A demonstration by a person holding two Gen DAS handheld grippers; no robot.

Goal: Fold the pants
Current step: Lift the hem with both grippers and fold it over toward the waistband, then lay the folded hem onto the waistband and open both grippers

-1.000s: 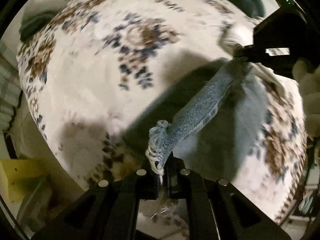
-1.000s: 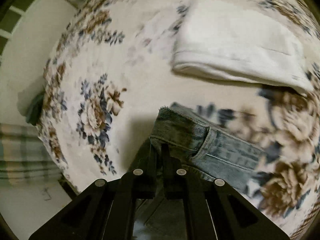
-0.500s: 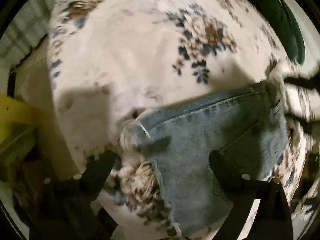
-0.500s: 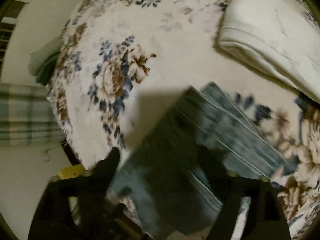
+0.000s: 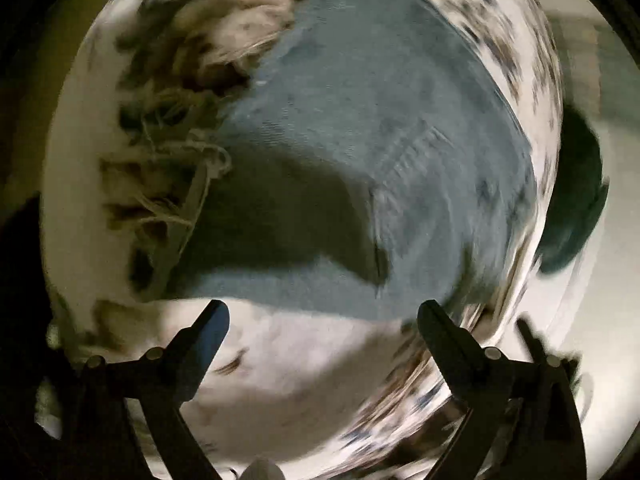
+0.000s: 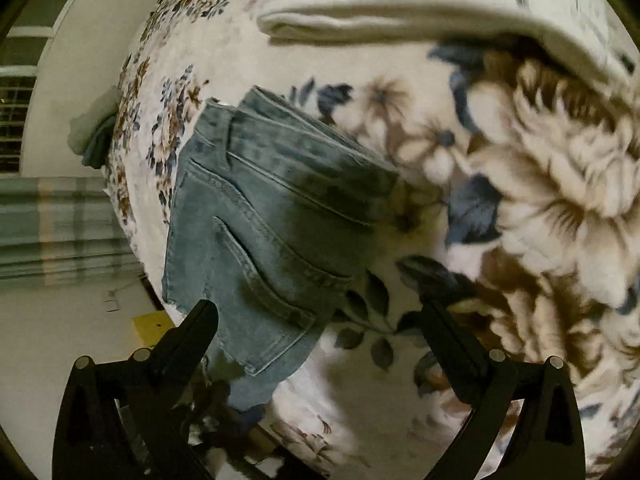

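Observation:
The light blue denim pants lie folded on the floral blanket, back pocket up, near the bed's left edge. In the left wrist view the pants fill the middle, with a frayed white hem at their left side. My left gripper is open and empty, just above the near edge of the denim. My right gripper is open and empty, above the lower corner of the pants. The left wrist view is motion-blurred.
A folded white cloth lies on the blanket beyond the pants. A dark green item sits at the bed's right side in the left wrist view. A grey-green cloth hangs at the bed's far left edge. The floor and a yellow object lie below.
Both grippers let go of the pants and opened wide. The pants dropped flat onto the blanket, and both grippers pulled back and turned.

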